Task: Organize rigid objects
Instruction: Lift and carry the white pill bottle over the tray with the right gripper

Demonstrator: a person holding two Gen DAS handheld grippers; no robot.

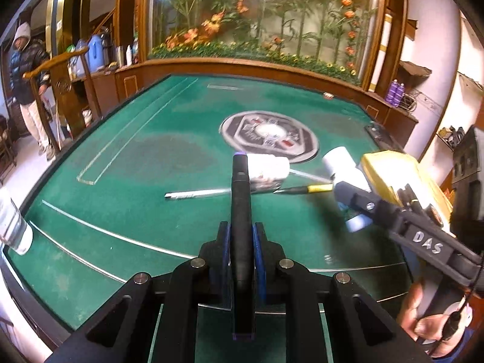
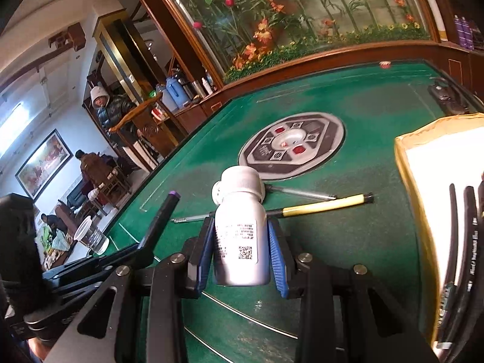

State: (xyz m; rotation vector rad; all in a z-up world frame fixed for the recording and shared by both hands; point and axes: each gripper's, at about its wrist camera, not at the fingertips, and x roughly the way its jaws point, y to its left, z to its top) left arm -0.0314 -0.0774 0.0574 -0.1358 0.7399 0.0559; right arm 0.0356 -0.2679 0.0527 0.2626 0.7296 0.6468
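Right gripper (image 1: 343, 195) body: "DAS" in white letters
White bottle (image 2: 240, 236) label: QR code and fine print, unreadable
Black pens (image 2: 467, 242) in box: white lettering, too blurred

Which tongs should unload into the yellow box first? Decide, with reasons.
Right. The right tongs, gripping the white bottle, sit beside the yellow box; the left tongs, holding a black marker, are farther.

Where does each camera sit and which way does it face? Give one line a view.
Left wrist: on the left gripper, facing across the green table; black marker clamped, a hand lower right.
Right wrist: on the right gripper, same direction; white bottle clamped.
Shared: the yellow pen, the yellow box.
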